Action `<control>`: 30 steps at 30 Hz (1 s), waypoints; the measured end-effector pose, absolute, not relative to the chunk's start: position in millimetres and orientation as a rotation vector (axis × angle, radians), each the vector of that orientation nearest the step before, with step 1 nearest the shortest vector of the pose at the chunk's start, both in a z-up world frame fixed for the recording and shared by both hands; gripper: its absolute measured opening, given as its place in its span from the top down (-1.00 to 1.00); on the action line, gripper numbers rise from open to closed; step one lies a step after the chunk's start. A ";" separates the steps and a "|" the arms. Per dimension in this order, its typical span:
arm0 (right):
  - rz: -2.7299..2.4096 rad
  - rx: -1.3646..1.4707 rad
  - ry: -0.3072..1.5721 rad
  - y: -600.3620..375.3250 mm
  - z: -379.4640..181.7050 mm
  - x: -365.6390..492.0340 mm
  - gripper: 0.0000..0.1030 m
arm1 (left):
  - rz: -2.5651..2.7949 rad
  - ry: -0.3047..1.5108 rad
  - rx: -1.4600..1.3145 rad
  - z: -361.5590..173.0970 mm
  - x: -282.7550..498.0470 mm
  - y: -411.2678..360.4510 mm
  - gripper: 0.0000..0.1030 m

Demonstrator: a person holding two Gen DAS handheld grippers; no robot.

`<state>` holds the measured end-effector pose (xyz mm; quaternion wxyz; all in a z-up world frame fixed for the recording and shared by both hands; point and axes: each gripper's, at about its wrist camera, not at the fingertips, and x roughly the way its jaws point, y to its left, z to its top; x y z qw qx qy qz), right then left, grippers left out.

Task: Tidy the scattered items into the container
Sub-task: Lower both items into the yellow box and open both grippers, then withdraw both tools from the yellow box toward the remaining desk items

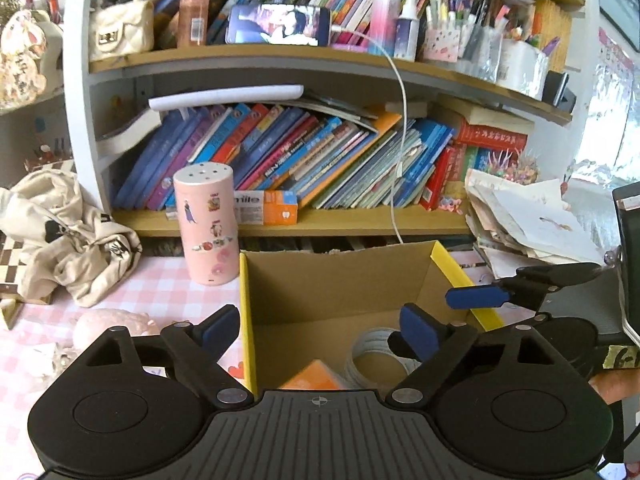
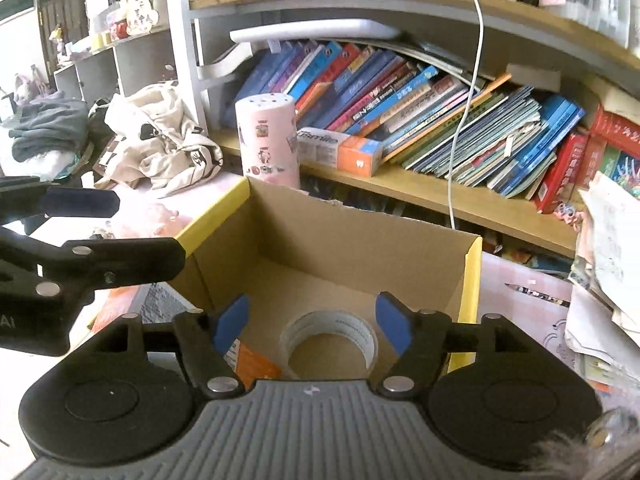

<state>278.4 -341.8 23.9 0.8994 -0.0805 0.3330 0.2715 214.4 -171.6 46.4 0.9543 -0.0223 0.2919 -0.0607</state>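
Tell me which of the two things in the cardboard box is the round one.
The roll of tape, a pale open ring lying flat on the box floor. The orange packet beside it is flat and straight-edged.

The box stands on the bench before the bookshelf. In it lie a tape roll and, to its left, a packet. A canister stands behind the box's left corner, a cloth bag further left. Papers pile right of the box.
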 end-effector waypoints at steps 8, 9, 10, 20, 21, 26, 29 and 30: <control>0.530 -0.185 0.658 -340.2 30.3 240.3 -0.44 | -0.139 0.568 -0.072 49.3 182.0 -158.9 -0.77; 0.520 -0.184 0.654 -339.8 30.5 235.7 -0.45 | -0.141 0.565 -0.075 49.7 177.7 -156.6 -0.78; 0.510 -0.182 0.652 -339.4 30.7 231.1 -0.45 | -0.141 0.562 -0.080 49.5 173.5 -153.7 -0.79; 0.423 -0.179 0.660 -323.9 21.4 179.7 -0.55 | -0.167 0.590 -0.092 38.2 139.0 -127.6 -0.82; 0.414 -0.170 0.664 -322.4 20.1 175.0 -0.55 | -0.172 0.595 -0.092 36.4 135.5 -124.0 -0.82; 0.356 -0.132 0.681 -315.2 12.9 151.3 -0.55 | -0.181 0.617 -0.107 29.3 117.8 -108.0 -0.82; 0.322 -0.109 0.685 -310.9 10.1 136.8 -0.56 | -0.184 0.624 -0.115 25.5 106.5 -99.1 -0.82; 0.314 -0.103 0.685 -309.3 9.3 132.3 -0.56 | -0.186 0.625 -0.116 24.6 103.4 -96.6 -0.82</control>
